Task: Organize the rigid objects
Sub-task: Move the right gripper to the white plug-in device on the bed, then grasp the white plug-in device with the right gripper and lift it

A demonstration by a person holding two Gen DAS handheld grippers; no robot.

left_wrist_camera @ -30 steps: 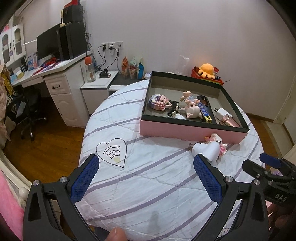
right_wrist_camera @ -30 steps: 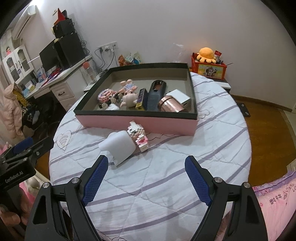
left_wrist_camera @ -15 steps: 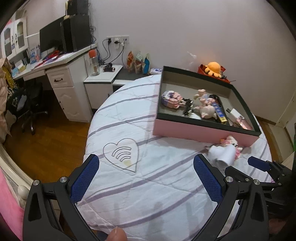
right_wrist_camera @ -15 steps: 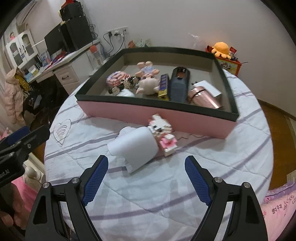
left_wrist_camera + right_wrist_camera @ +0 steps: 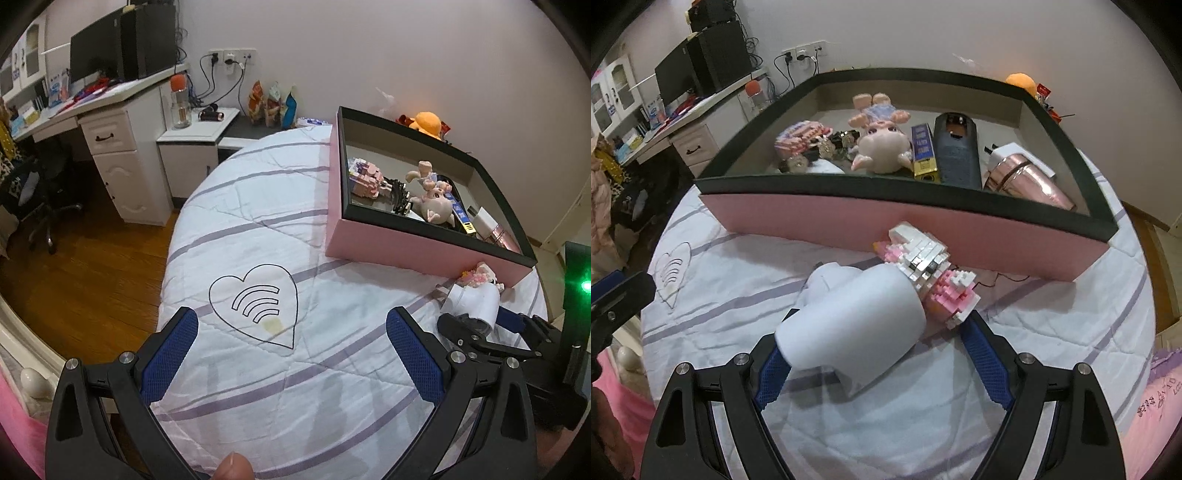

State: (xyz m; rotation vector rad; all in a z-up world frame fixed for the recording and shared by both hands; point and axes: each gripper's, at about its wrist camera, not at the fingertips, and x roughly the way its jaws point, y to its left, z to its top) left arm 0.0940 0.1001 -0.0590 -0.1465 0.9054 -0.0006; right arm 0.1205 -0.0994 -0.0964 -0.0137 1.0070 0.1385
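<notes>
Right tool (image 5: 875, 354) reaching for the white object (image 5: 853, 325) outside the box (image 5: 905, 229).
Jaws are standing wide, gripping nothing; several toys are already lying boxed (block figure (image 5: 931, 277), at 1 o'clock, is waiting).

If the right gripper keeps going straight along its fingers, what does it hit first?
Most likely the white rounded object, already between the open right gripper fingers; behind it sits the pink-and-white block figure.

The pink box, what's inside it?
Inside the pink box: block model, pig doll, blue-gold box, dark remote-like device, rose-gold cylinder. The near wall hides the floor behind it.
</notes>
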